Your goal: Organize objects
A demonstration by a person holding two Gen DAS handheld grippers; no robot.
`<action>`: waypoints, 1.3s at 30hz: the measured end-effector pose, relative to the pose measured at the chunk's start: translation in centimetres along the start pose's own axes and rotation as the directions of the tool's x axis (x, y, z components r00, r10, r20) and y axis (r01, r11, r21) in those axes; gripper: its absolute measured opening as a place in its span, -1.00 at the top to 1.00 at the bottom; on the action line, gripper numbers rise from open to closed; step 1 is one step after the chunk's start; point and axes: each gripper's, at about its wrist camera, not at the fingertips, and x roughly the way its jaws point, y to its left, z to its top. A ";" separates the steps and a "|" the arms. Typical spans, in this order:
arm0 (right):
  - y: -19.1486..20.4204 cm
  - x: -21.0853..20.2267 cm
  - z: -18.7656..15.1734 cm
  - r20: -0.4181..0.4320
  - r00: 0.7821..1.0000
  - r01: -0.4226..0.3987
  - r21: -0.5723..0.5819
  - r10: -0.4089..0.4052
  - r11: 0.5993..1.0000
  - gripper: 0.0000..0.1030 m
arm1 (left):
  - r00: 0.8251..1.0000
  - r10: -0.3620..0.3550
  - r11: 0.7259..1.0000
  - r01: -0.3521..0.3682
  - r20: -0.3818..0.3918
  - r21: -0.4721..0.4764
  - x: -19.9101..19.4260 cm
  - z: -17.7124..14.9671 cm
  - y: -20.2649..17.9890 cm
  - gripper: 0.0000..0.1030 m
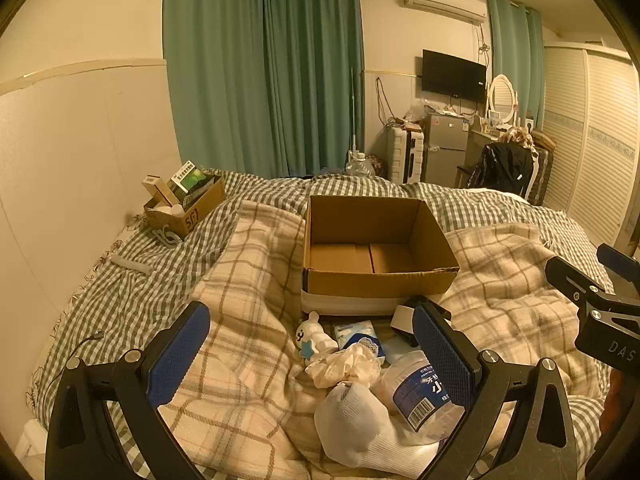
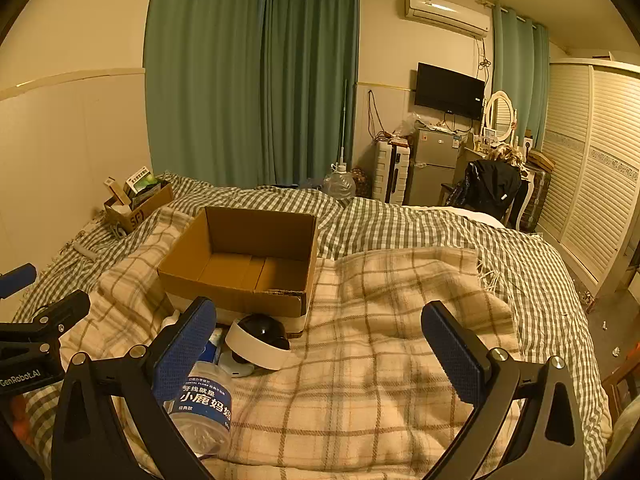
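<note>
We see one empty cardboard box (image 1: 376, 256), one white sock (image 1: 360, 428), one plastic jar (image 1: 420, 392), left gripper (image 1: 316, 360) and right gripper (image 2: 320, 352) both released, grasping nothing.

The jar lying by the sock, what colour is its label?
Dark blue with white lettering, on the clear jar; clearest in the right wrist view.

An open cardboard box (image 1: 376, 248) sits upright and empty mid-bed on the plaid blanket. Before its near wall lies a heap: a white figurine (image 1: 314, 336), a tissue pack (image 1: 356, 330), a cream scrunchie (image 1: 346, 364), a white sock (image 1: 360, 428), a clear blue-labelled jar (image 1: 416, 388) on its side, and a black-and-white domed camera (image 2: 260, 340).
</note>
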 end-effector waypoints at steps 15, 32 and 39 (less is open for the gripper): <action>0.0 0.1 -0.1 -0.004 1.000 -0.002 0.002 0.002 1.000 -0.99 | 1.000 0.000 1.000 0.000 -0.001 -0.002 -0.1 0.1 -0.1 -1.00; -0.3 0.3 -0.3 -0.007 1.000 0.001 0.004 -0.001 1.000 -0.99 | 1.000 -0.005 1.000 0.005 0.002 0.003 -0.1 0.2 0.1 -1.00; -0.3 0.3 -0.2 -0.008 1.000 0.000 0.002 0.000 1.000 -0.99 | 1.000 -0.004 1.000 0.004 0.000 0.004 -0.1 0.2 0.0 -1.00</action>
